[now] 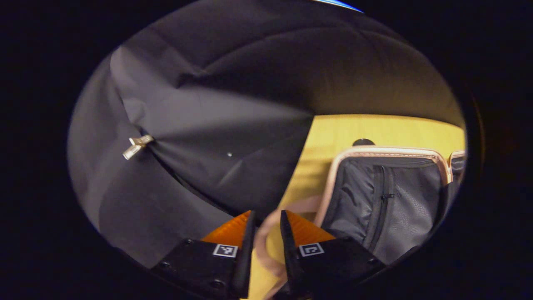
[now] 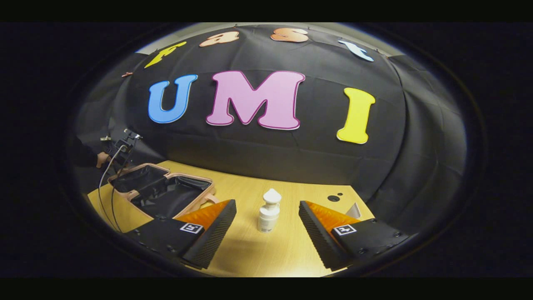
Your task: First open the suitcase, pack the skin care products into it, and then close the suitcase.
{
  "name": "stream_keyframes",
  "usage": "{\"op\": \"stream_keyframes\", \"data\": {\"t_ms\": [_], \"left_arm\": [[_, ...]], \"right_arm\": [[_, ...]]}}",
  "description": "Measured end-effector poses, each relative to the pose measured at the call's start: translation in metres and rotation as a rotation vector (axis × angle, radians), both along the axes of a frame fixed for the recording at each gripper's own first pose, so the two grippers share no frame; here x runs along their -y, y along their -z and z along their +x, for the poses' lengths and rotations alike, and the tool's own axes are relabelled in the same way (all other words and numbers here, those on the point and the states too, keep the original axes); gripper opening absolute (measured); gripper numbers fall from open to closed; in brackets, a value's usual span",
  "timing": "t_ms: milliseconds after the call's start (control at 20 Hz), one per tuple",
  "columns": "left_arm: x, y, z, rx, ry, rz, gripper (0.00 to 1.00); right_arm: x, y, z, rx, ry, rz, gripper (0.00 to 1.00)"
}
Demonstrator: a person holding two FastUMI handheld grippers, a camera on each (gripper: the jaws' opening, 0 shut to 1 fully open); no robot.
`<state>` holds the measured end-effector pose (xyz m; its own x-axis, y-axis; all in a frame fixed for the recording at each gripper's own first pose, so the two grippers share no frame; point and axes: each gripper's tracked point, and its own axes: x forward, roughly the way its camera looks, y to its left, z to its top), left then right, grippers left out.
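Black cloth backs a yellow wooden table (image 2: 250, 254), where the pink suitcase (image 2: 160, 189) lies open at the left, its dark lining showing. Ahead of the right gripper (image 2: 267, 218), whose fingers stand wide apart, a white skin care bottle (image 2: 268, 212) stands upright. The left gripper (image 1: 266, 233) holds its fingers narrowly apart around the suitcase's pink strap (image 1: 266, 250), just beside the lid.

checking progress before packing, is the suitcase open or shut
Open: the suitcase lies flat on the table with both dark lined halves showing, nothing visibly packed inside.
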<state>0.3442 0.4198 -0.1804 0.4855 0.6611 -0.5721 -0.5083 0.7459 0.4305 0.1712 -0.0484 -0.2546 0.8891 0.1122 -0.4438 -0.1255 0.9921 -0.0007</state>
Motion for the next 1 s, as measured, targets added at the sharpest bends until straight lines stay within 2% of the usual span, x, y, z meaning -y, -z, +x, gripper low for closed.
{"op": "stream_keyframes", "data": {"t_ms": [50,100,150,300,450,500,550,750,1000], "left_arm": [[0.003,-0.013,-0.001,0.031,0.001,0.001,0.58],[0.012,-0.025,-0.006,0.069,0.012,-0.006,0.75],[0.022,-0.036,-0.007,0.109,0.027,-0.01,0.99],[0.088,-0.083,-0.006,0.283,0.09,-0.024,0.97],[0.177,-0.13,-0.005,0.418,0.243,0.009,0.98],[0.219,-0.137,-0.004,0.457,0.301,-0.001,0.98],[0.249,-0.136,-0.007,0.463,0.322,-0.017,0.98],[0.407,-0.112,-0.014,0.537,0.436,-0.211,0.98],[0.542,-0.078,-0.022,0.544,0.572,-0.31,0.98]], "right_arm": [[0.001,0.001,0.0,-0.001,0.005,0.002,0.97],[0.004,-0.001,0.002,0.001,0.015,0.004,0.97],[0.006,0.0,0.003,0.003,0.023,0.008,0.97],[0.015,-0.001,0.004,0.003,0.039,0.023,0.97],[0.032,-0.008,0.004,0.017,0.076,0.028,0.97],[0.037,-0.012,0.003,0.026,0.081,0.029,0.97],[0.041,-0.014,0.002,0.036,0.081,0.027,0.97],[0.062,-0.016,0.0,0.059,0.088,-0.009,0.97],[0.088,-0.008,-0.013,0.045,0.137,0.021,0.97]]}}
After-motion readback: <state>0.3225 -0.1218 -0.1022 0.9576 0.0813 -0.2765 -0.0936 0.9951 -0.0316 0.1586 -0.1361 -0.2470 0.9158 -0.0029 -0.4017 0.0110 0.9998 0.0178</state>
